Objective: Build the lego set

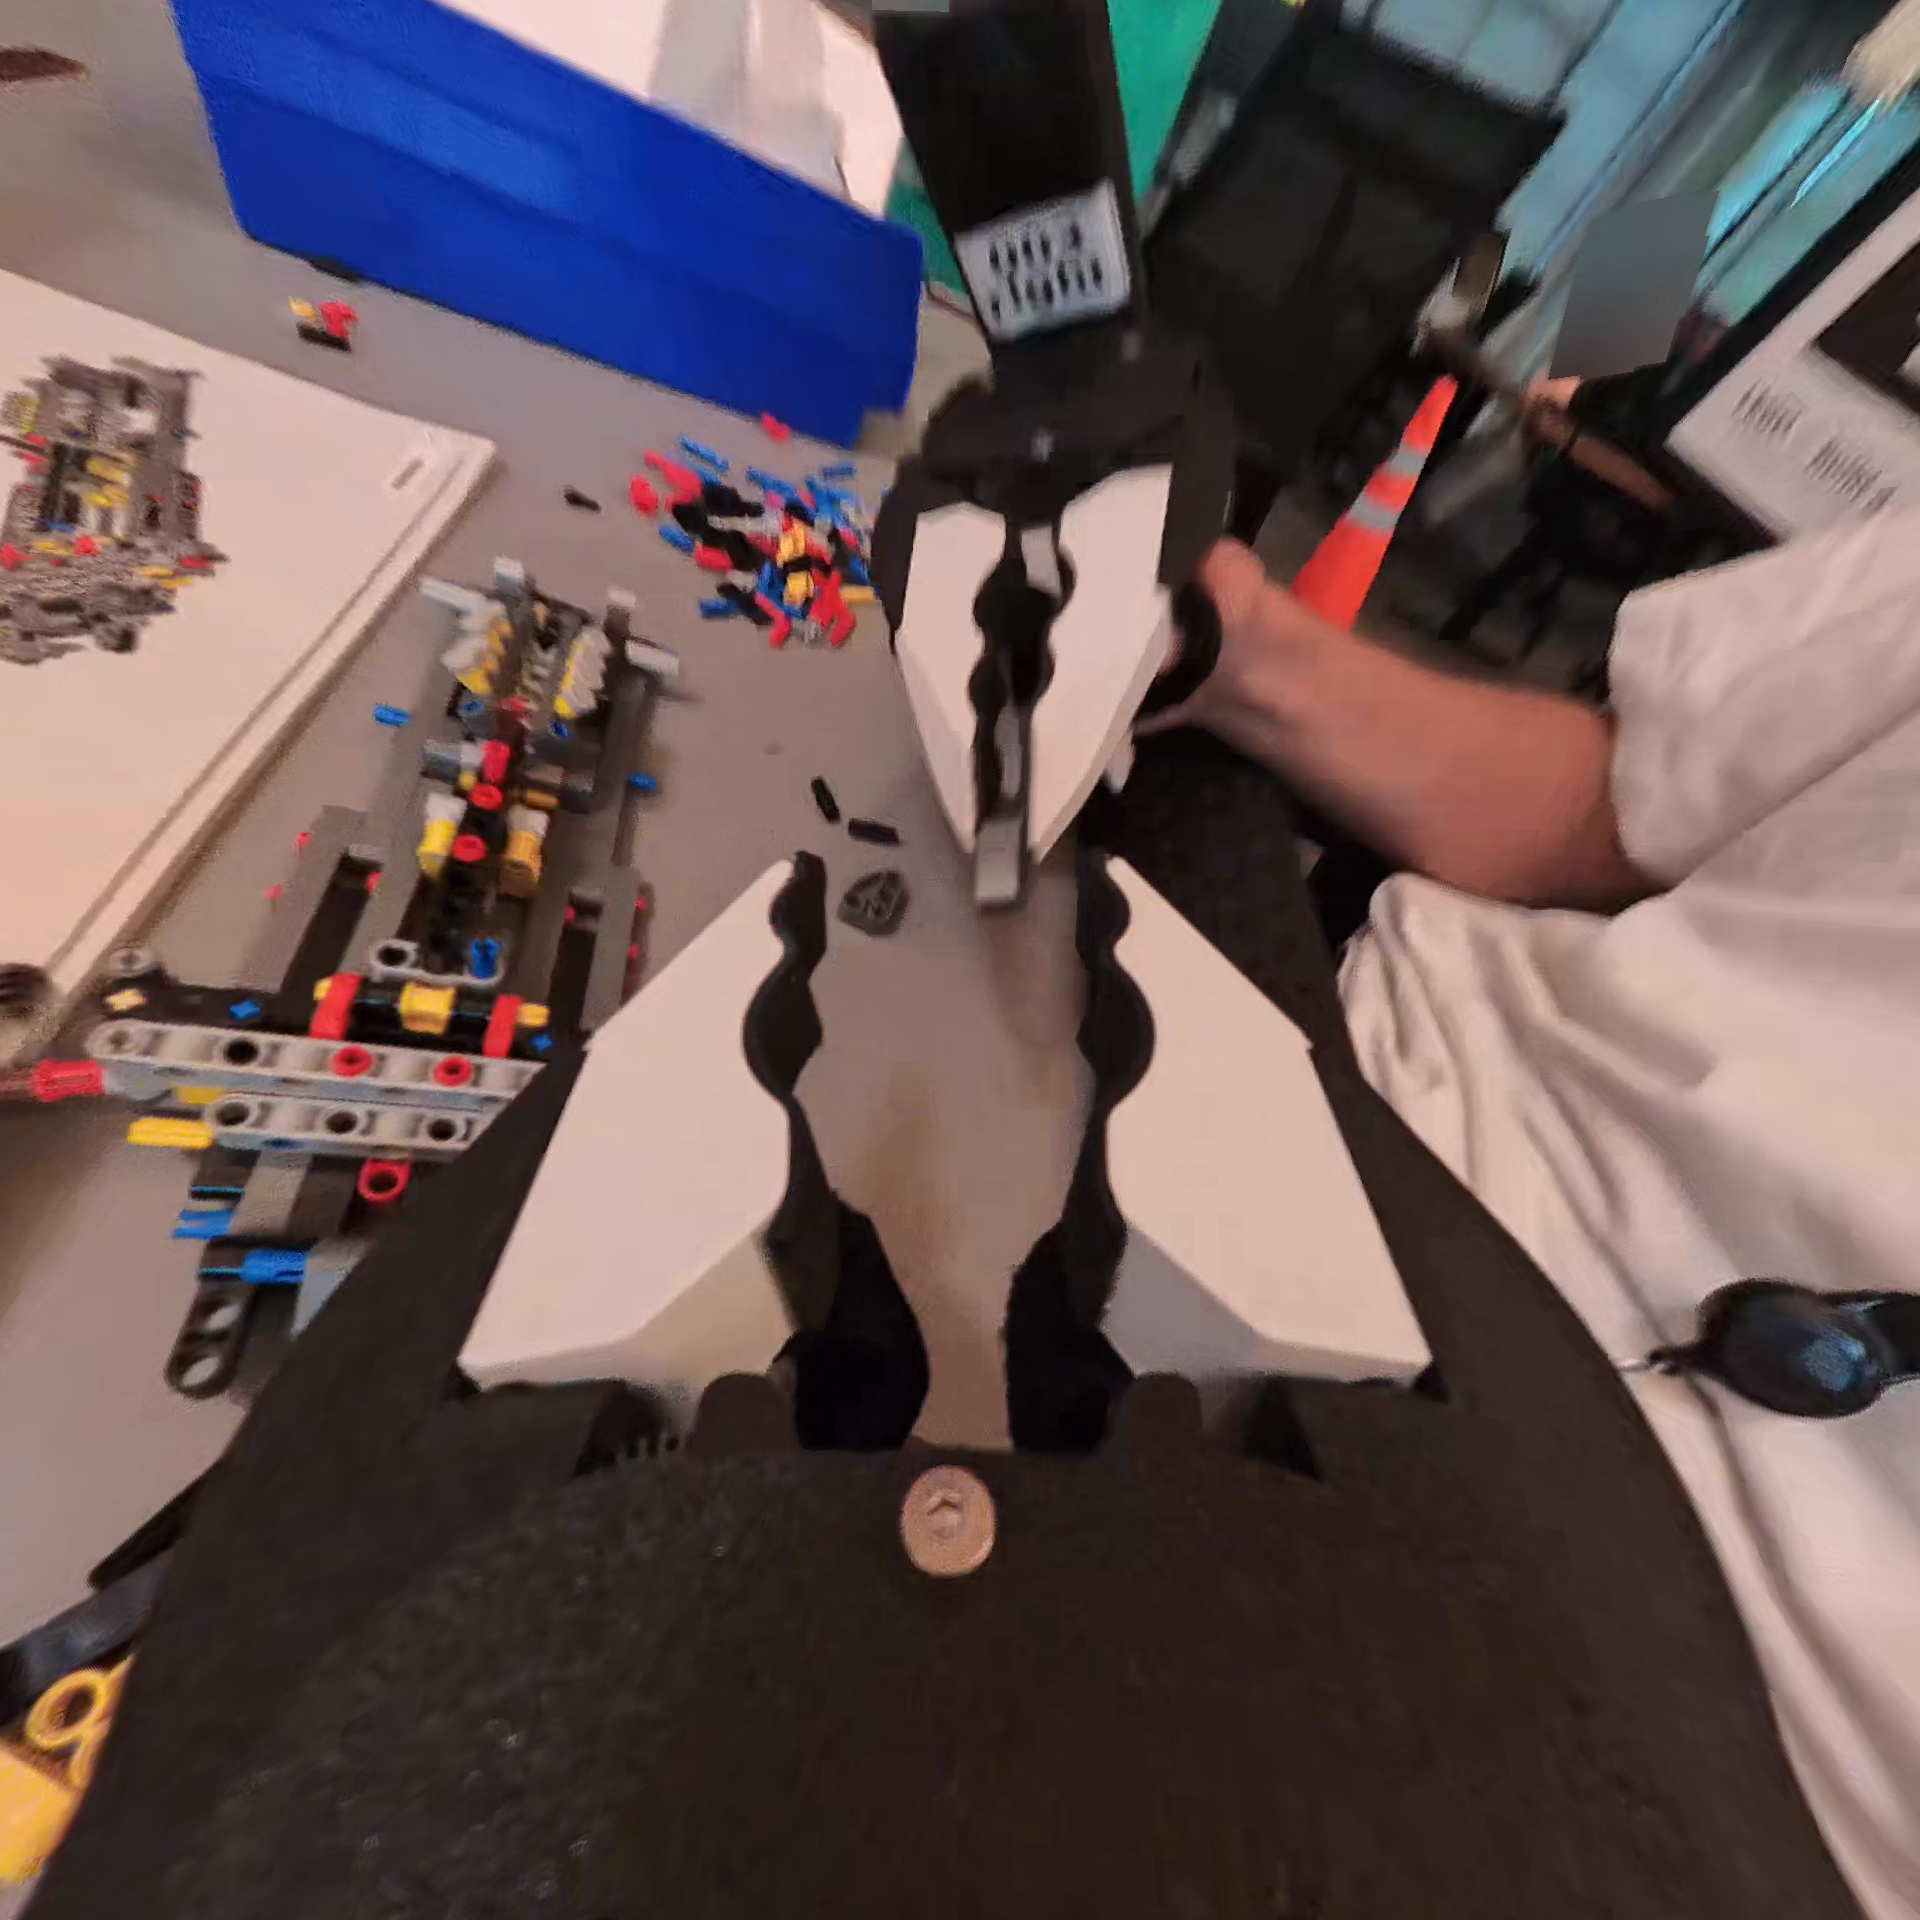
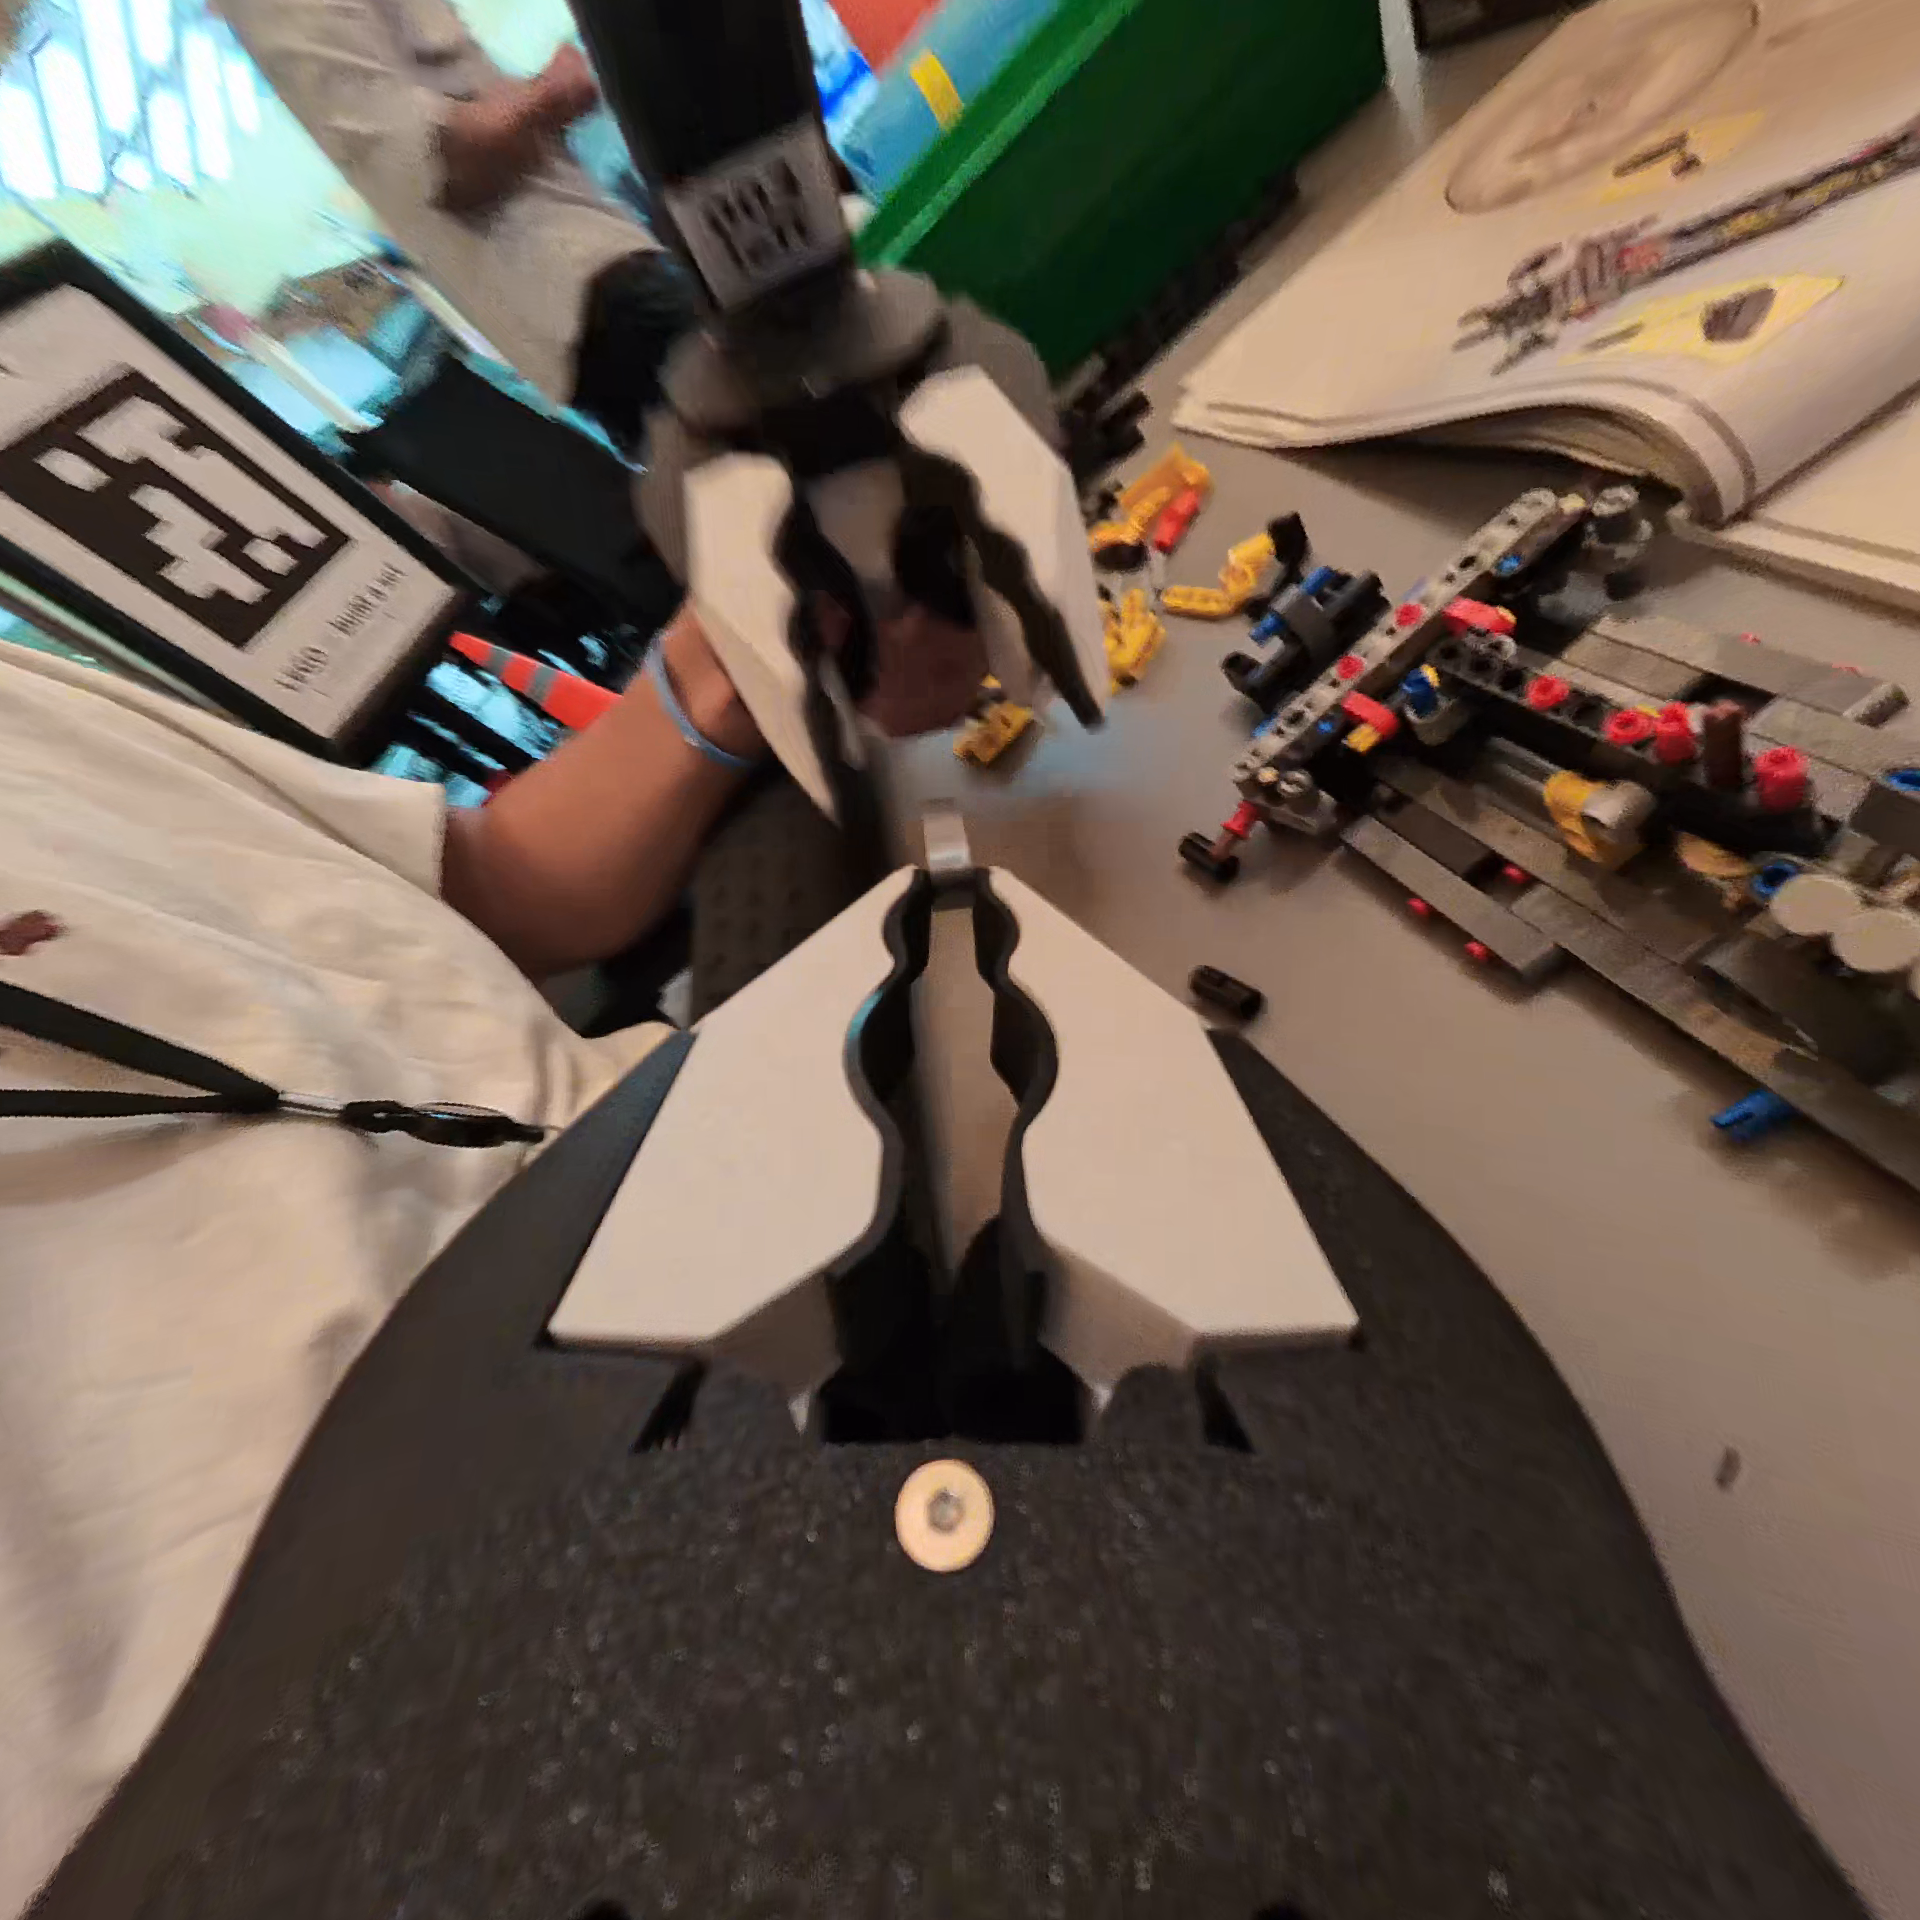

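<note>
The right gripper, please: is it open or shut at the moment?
Shut. The right gripper is closed on a grey Lego beam, whose end sticks out past its tips; the left wrist view shows the same.

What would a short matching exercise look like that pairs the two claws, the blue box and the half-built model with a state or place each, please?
Things:
1. left claw
2. right claw
3. blue box
4. half-built model

States or places:
A. shut on a grey piece
B. behind the loose pieces
C. open
D. beside the open booklet

Pairs: 1-C, 2-A, 3-B, 4-D
</note>
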The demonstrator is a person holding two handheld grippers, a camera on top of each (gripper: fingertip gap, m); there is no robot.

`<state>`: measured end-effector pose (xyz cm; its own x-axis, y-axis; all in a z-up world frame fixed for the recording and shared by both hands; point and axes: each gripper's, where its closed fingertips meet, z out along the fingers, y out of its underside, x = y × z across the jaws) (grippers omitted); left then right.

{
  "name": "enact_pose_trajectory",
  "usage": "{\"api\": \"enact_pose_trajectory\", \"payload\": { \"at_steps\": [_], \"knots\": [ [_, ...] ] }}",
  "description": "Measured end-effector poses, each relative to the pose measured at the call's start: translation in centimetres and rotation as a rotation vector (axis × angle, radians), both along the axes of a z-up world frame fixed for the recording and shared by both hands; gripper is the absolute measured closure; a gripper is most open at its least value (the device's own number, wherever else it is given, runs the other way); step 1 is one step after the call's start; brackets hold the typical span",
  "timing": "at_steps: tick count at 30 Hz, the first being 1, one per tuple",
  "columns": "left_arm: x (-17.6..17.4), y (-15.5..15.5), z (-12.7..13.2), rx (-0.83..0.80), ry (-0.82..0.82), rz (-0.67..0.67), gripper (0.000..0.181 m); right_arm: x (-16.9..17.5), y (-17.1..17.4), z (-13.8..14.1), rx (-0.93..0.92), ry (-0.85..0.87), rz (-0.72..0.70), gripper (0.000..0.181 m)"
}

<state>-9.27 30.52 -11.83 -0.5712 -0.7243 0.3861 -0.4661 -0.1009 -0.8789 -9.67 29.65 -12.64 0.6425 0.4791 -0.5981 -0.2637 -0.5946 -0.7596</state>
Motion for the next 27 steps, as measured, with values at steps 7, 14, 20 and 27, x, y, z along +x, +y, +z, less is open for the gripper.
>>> {"api": "enact_pose_trajectory", "payload": {
  "at_steps": [7, 14, 20, 27],
  "knots": [
    [-0.5, -2.1, 0.4, -0.054, 0.001, -0.091, 0.173, -0.2, -0.4, 1.5, 0.075, 0.023, 0.007, 0.175],
    [-0.5, -2.5, 0.7, -0.078, -0.011, -0.11, 0.175, -0.4, -0.4, 1.7, 0.083, 0.034, 0.024, 0.175],
    [0.7, 3.1, 1.7, -0.021, -0.092, 0.137, 0.175, 2.3, 0.5, 3.1, 0.281, -0.058, -0.15, 0.161],
    [-0.7, 16.4, 5.1, -0.269, -0.207, 0.668, 0.174, 2.7, 1.4, -2.5, 0.234, -0.529, -0.116, 0.153]
  ]
}}
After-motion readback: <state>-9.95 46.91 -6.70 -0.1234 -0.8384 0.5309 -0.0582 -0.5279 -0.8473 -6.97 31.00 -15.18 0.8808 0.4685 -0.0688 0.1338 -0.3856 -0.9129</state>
